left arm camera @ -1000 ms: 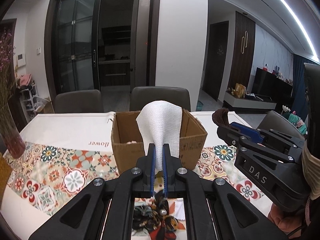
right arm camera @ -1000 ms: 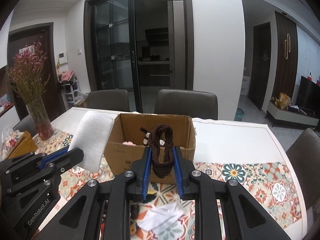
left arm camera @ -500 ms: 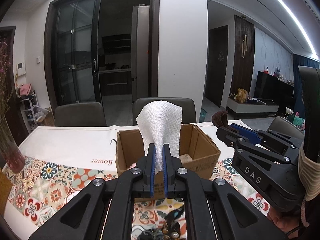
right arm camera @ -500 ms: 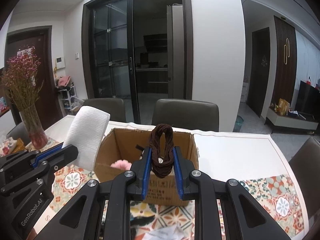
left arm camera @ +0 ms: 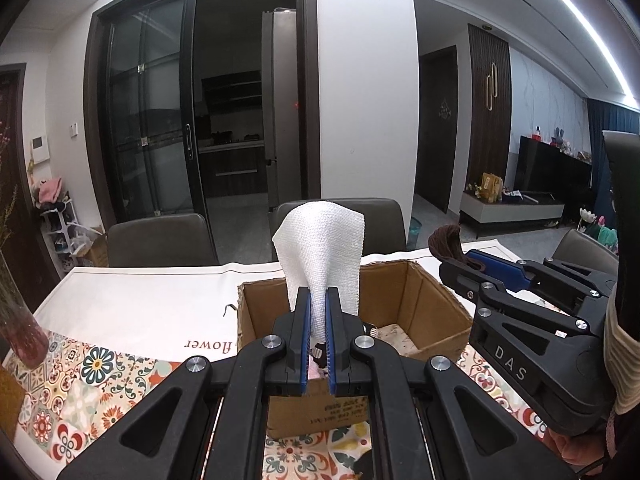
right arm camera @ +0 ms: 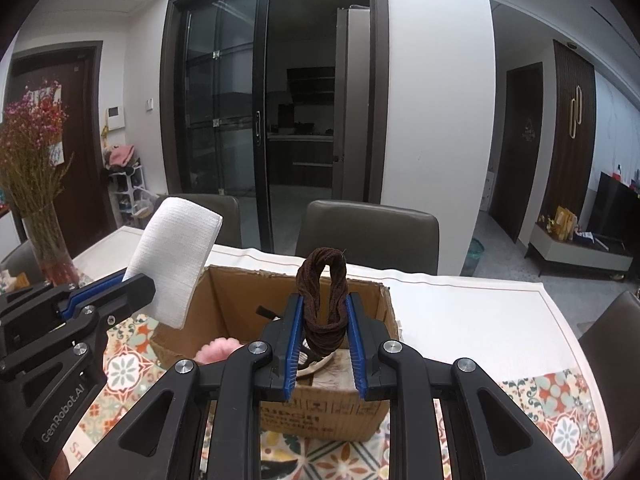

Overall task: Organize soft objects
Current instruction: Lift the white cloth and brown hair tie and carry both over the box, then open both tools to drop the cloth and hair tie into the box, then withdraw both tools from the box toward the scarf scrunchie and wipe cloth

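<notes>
My left gripper (left arm camera: pixel 317 300) is shut on a white woven cloth (left arm camera: pixel 322 248), held upright over the near edge of an open cardboard box (left arm camera: pixel 424 284). The cloth also shows in the right wrist view (right arm camera: pixel 176 260). My right gripper (right arm camera: pixel 322 312) is shut on a dark brown knitted loop (right arm camera: pixel 322 300), held above the same box (right arm camera: pixel 240 300). The loop's end (left arm camera: pixel 446 242) shows in the left wrist view, right of the box. Inside the box lie a pink fluffy item (right arm camera: pixel 218 352) and other soft pieces.
The box stands on a table with a patterned floral cloth (left arm camera: pixel 92 372) and white runner (left arm camera: pixel 152 296). A vase of dried flowers (right arm camera: pixel 44 216) stands at the table's left. Grey chairs (right arm camera: pixel 368 236) line the far side.
Both grippers have moved forward and up toward the box with their loads. The box now sits closer and lower in both views, and its inside shows more.
</notes>
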Demonstrator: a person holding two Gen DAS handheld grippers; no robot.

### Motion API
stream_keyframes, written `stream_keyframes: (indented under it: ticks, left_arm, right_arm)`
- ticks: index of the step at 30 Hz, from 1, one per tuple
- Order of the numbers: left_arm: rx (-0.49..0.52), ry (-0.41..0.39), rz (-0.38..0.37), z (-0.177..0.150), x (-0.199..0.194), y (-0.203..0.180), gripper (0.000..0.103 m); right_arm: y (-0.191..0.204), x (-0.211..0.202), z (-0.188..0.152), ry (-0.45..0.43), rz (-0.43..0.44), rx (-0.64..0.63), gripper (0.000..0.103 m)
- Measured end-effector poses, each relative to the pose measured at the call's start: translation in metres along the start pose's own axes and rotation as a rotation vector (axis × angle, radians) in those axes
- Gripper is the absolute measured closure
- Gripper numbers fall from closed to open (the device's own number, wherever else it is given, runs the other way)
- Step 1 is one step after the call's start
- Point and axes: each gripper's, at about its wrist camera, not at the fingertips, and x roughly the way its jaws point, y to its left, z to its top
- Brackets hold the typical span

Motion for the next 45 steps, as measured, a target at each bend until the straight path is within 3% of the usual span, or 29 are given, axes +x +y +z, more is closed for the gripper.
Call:
stream_keyframes:
  ticks: [19,24,27,30,45]
  left_arm:
    - [0.028,0.113,0.000,-0.013,0.049,-0.006,0.094]
    - [0.034,0.127,0.001,-0.016,0.053,-0.009,0.080]
    - [0.036,0.129,0.008,-0.016,0.053,-0.008,0.077]
    - [0.034,0.125,0.015,-0.015,0.049,-0.006,0.072]
    - [0.021,0.088,0.028,-0.010,0.009,-0.005,0.061]
  right_arm:
    - [0.002,0.049,-0.010,0.103,-0.014,-0.027,0.078]
    - [-0.001,0.057,-0.013,0.134,-0.001,-0.020,0.066]
    - [-0.002,0.061,-0.014,0.142,-0.005,-0.024,0.062]
    - [-0.002,0.061,-0.015,0.149,-0.006,-0.024,0.052]
    - [-0.001,0.031,-0.007,0.106,-0.012,0.001,0.051]
